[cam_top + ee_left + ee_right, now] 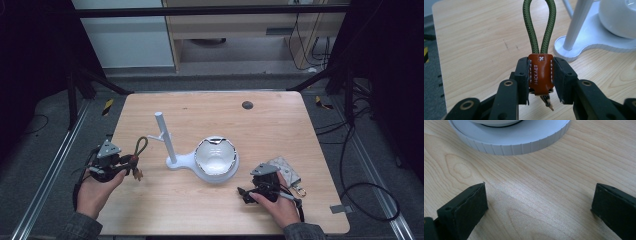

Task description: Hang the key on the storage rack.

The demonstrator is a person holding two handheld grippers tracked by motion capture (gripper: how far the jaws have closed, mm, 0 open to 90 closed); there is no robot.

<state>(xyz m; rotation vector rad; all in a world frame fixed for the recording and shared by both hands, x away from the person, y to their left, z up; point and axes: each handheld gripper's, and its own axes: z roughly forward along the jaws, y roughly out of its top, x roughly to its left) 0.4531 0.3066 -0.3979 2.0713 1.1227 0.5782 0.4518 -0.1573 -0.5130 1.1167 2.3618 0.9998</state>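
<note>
My left gripper (131, 161) is shut on a key strap (540, 75): a brown leather tab pinched between the jaws, with a green cord loop (539, 25) sticking out forward. In the high view the key strap (139, 150) hangs at the table's left side, left of a white stand (172, 155) with an upright post and a side peg. A white bowl (215, 155) rests on the stand's round base (509, 143). My right gripper (243, 192) stands open near the front right, low over bare wood, with nothing between its fingers (465, 208).
A grey quilted pouch (287, 171) with a metal clip lies on the table just right of my right hand. A small dark round hole cover (247, 105) sits near the table's far edge. Black frame legs stand beyond the table corners.
</note>
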